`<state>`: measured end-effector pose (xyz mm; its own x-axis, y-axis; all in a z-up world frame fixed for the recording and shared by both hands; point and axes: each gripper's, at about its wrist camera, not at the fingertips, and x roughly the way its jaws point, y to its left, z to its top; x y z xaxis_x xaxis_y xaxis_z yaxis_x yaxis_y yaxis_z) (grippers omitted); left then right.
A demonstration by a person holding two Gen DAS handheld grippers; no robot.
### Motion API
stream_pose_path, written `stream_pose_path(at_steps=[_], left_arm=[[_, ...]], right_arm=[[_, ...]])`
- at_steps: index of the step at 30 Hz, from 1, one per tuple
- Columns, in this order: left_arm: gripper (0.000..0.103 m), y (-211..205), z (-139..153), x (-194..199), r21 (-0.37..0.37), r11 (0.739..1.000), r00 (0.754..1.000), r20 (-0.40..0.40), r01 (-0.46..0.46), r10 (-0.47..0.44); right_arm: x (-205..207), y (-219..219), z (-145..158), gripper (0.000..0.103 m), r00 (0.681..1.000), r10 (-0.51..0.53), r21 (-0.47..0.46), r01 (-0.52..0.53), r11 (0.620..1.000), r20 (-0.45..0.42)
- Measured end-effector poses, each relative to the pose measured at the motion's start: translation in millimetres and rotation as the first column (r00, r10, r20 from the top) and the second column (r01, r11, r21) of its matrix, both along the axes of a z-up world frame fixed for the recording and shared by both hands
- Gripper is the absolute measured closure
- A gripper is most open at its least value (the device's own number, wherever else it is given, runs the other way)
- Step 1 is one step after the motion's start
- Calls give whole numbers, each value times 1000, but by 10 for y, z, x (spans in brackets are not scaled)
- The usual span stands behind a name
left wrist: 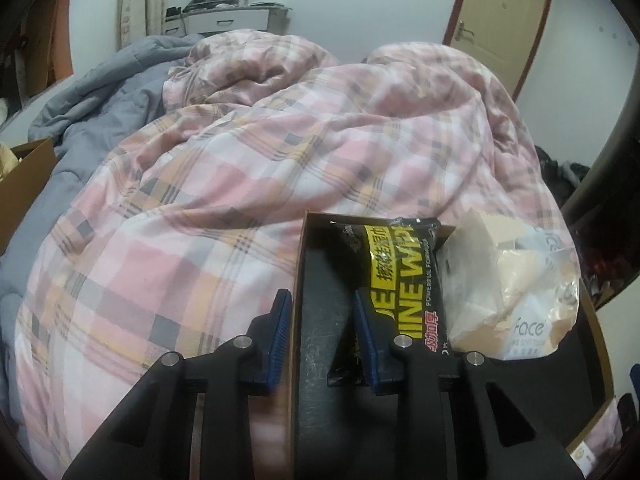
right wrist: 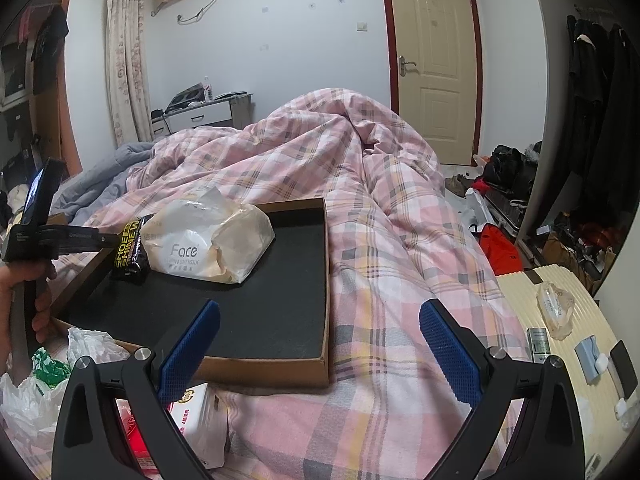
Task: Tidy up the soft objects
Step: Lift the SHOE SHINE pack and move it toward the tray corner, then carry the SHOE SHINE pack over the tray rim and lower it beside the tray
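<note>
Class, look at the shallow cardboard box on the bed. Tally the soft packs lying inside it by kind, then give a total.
Black and yellow shoe shine wipes pack: 1
White Face tissue pack: 1
Total in the cardboard box: 2

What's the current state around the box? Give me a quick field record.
left claw: shut, apparently on one end of the shoe-shine wipes pack
right claw: open, holding nothing, over the near edge of the box
box: shallow cardboard tray, dark floor, lying on the plaid duvet
in box: wipes pack and Face tissue pack, side by side, touching
box free space: near half bare
</note>
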<state>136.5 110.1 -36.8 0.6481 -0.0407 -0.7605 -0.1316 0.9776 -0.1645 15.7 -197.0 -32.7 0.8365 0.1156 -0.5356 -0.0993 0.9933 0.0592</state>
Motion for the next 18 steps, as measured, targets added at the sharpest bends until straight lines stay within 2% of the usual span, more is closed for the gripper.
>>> stream_pose_path(at_steps=[5,6,7,9,11,14,16,18], left_arm=[[72,-63,131,-112,36,999,996,81,-34,31],[63,-113,166,-128,41,999,995,98,-18,14],[44,-134,182,-129,36,999,995,100,0,-3],[24,-259,210,-113,22,998,993,101,63,-65],[24,-381,201,-77,63,994,992,81,89,-94],[26,-555,18,70,125,982,990,-37,142,-138],[48,-580,-72,111,137,980,988,-78,143,-133],[52,-565,-68,97,118,981,987,-70,152,-144]], right_arm=[[1,-2,1,3,1000,0,2,0,1000,0],[-3,1,1,3,1000,0,2,0,1000,-1],[-1,-2,2,3,1000,0,1,0,1000,0],[-5,-1,3,3,1000,0,-1,0,1000,1],[1,-5,2,3,1000,0,1,0,1000,-1],[1,-4,2,3,1000,0,2,0,1000,0],[0,-4,2,3,1000,0,1,0,1000,-1],[0,-5,3,3,1000,0,1,0,1000,0]])
